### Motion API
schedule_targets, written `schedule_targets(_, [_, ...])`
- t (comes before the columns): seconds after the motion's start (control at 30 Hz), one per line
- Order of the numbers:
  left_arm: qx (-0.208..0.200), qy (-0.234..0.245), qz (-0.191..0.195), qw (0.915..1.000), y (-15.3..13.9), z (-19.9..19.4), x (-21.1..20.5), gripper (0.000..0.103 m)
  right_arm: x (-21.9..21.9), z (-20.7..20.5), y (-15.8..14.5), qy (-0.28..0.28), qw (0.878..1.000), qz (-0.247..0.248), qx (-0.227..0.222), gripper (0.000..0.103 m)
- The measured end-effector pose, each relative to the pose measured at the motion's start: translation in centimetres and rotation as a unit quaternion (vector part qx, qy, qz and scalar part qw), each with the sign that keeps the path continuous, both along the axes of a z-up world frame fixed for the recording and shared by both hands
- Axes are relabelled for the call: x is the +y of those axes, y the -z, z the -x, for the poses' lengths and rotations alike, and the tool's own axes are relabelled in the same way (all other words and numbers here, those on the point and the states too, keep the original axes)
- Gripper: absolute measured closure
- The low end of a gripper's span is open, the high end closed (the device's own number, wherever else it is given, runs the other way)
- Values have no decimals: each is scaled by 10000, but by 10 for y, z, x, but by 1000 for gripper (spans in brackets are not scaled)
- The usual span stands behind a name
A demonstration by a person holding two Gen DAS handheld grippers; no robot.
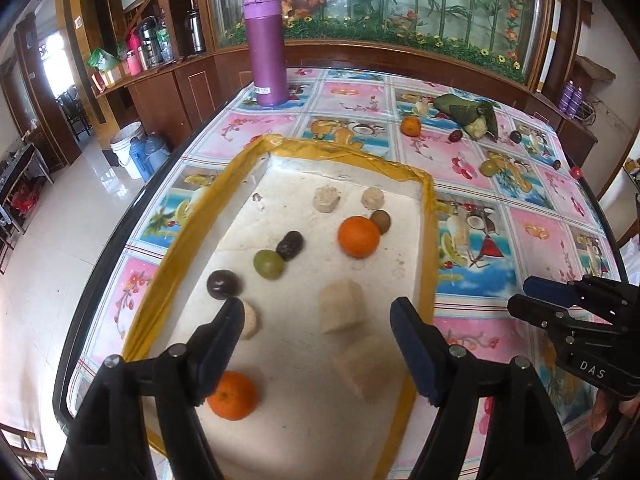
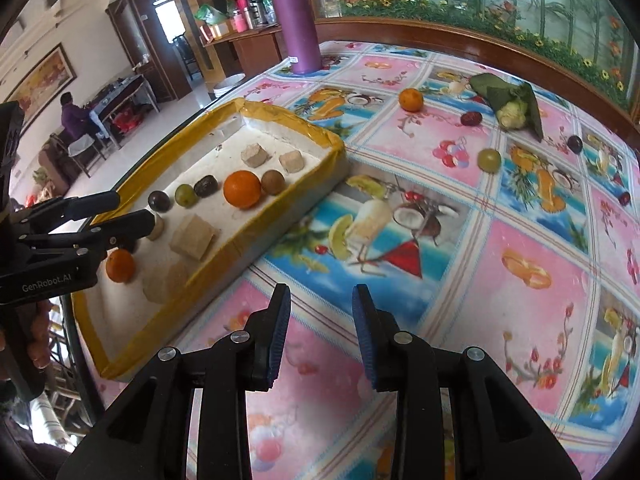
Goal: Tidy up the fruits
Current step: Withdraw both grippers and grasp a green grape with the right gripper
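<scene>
A white foam tray with a yellow taped rim (image 1: 348, 154) (image 2: 320, 136) lies on the table. It holds two oranges (image 1: 358, 237) (image 1: 232, 395), a green fruit (image 1: 269, 264), dark fruits (image 1: 223, 283) and beige blocks (image 1: 342, 306). My left gripper (image 1: 316, 320) is open and empty above the tray's near end; it also shows in the right wrist view (image 2: 132, 210). My right gripper (image 2: 320, 308) is open and empty over the tablecloth right of the tray. Loose on the table are an orange (image 2: 411, 99), a green fruit (image 2: 489, 159) and dark fruits (image 2: 472, 118).
A purple flask (image 1: 266, 48) stands at the table's far left corner. A leaf-wrapped cauliflower (image 2: 514, 110) lies at the far side. Small red fruits (image 1: 575, 172) sit near the right edge. The table's left edge drops to the floor.
</scene>
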State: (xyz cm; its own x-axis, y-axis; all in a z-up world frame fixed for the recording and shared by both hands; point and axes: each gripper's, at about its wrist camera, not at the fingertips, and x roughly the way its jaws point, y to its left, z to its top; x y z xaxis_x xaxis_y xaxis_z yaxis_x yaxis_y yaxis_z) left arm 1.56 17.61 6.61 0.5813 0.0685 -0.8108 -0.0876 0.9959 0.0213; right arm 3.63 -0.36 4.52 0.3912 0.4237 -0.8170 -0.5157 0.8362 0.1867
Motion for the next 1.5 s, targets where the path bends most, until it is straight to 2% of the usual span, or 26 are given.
schedule_targets(0.27, [122,529,-88,9985,3,-1,-54,23,-73,-8,8,739,9972,-22,114,71])
schedule_targets(0.43, [209,713,-105,9972,2,-10,-75,21,-100,-44,-5,976,9952,-83,-75,71])
schedule_targets(0.47, [234,737,-92,9970,2,-14,-78,21,-100,-56,-9,991,9949,-114,-144,70])
schedule_targets(0.6, [336,822,-108,9960,-2,-39,-84,21,-90,-104,-13,943,9948,-231,-308,51])
schedule_targets(0.83, [420,953,-370,9939,-10,-89,-87,21,-53,-163,17,655,9972,87,-358,51])
schedule_targets(0.87, [452,984,-422,9932,-9,-96,-88,21,-51,-167,20,619,9974,85,-348,52])
schedule_targets(0.93, [457,1033,-558,9920,-9,-111,-92,21,-48,-172,26,532,9981,65,-310,61])
schedule_targets(1.0, [475,1075,-640,9910,-8,-127,-97,20,-44,-173,26,452,9974,236,-502,74])
schedule_targets(1.07, [506,1084,-625,9908,-4,-147,-104,20,-47,-180,26,428,9976,213,-492,79])
schedule_targets(1.23, [393,1177,-386,9915,3,-200,-129,21,-77,-175,16,585,9964,-204,-570,79])
schedule_targets(1.4, [336,1273,-105,9912,20,-255,-153,22,-108,-157,16,647,9962,-257,-523,79])
schedule_targets(1.5, [460,1436,-156,9884,34,-275,-168,36,-122,-148,20,616,9969,-319,-363,78])
